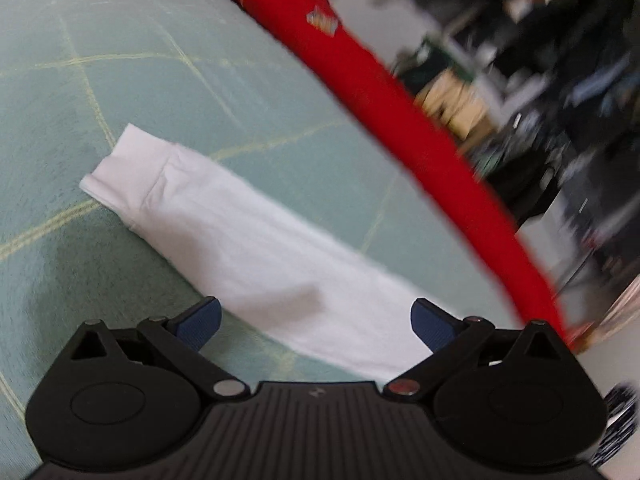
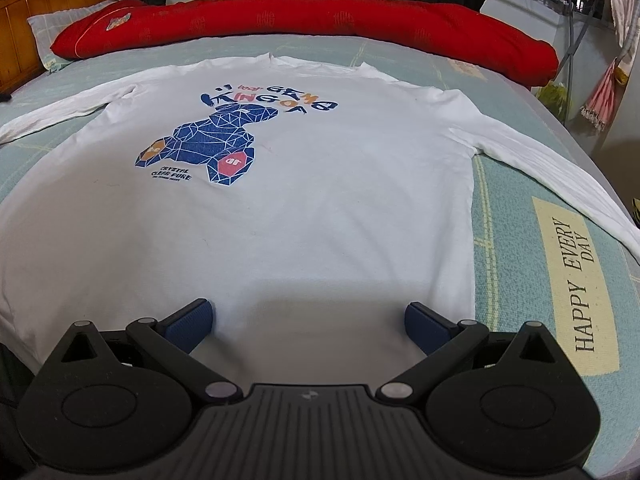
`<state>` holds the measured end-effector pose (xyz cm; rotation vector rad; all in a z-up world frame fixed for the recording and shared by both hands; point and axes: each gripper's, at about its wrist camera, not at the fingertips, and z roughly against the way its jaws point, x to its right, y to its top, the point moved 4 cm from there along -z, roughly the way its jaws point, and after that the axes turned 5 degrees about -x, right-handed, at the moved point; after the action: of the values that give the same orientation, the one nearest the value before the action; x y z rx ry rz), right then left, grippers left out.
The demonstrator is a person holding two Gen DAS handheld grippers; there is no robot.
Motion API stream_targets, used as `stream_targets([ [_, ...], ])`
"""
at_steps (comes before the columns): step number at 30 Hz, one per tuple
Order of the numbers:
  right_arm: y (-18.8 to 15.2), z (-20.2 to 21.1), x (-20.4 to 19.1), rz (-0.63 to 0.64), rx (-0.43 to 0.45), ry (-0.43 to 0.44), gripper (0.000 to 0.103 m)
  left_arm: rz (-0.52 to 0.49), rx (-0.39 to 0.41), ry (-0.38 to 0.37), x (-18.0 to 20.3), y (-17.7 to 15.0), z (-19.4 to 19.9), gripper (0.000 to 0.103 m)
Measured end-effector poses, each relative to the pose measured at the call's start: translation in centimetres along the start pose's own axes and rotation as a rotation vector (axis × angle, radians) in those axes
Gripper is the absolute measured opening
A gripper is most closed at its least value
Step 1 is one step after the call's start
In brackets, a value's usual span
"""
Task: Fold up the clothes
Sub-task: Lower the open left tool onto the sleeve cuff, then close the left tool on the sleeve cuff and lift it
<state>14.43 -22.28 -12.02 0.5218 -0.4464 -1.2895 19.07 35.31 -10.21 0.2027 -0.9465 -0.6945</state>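
Your right gripper (image 2: 308, 326) has its fingers spread wide and holds nothing; between and just beyond them lies the hem of the white long-sleeved cotton shirt with a blue geometric bear print (image 2: 320, 200). Your left gripper (image 1: 314, 326) is likewise wide apart and empty, with the shirt's white sleeve (image 1: 240, 240) running out ahead from between its fingers to the cuff, far left of them.

As far as you can judge, folding has not begun: the shirt lies face up and flat on the pale green bedspread with thin yellow lines (image 2: 508, 208), both sleeves stretched outward. Sleeves and body all remain to be folded.

Right of your right fingers, a cream label on the bedspread (image 2: 576, 272) reads "HAPPY EVERY DAY". Further ahead, the print carries "CRYSTAL CLEAR PURE", "be" and "ar" on the paws, and larger letters above that look like "KING OF GEMS". Beyond the collar lies a long red bolster pillow (image 2: 320, 20).
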Motion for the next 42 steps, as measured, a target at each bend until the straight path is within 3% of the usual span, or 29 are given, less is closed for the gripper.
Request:
stream_targets([
  [3, 0.0, 0.0, 0.0, -0.001, 0.002, 0.0, 0.103, 0.118, 0.052, -0.057, -1.7, -0.1, 0.8, 0.099],
  [10, 0.0, 0.0, 0.1, 0.0, 0.003, 0.006, 0.103, 0.278, 0.059, -0.066, -5.6, -0.7, -0.8, 0.09],
  [15, 0.0, -0.1, 0.1, -0.001, 0.006, 0.006, 0.103, 0.29, 0.09, -0.054, -5.8, 0.1, -1.7, 0.089],
  [23, 0.0, -0.2, 0.1, -0.002, 0.014, 0.009, 0.103, 0.309, 0.137, -0.044, -6.9, 0.6, -2.3, 0.071],
  [27, 0.1, -0.3, 0.1, -0.003, 0.016, 0.008, 0.103, 0.327, 0.149, -0.046, -7.3, 0.9, -2.6, 0.067],
  [34, 0.0, -0.2, 0.1, -0.005, 0.022, 0.004, 0.103, 0.326, 0.18, -0.043, -8.1, 0.4, -2.5, 0.048],
  [42, 0.1, -0.3, 0.1, -0.005, 0.017, 0.0, 0.103, 0.39, 0.159, -0.062, -9.6, 2.0, -4.0, 0.028],
])
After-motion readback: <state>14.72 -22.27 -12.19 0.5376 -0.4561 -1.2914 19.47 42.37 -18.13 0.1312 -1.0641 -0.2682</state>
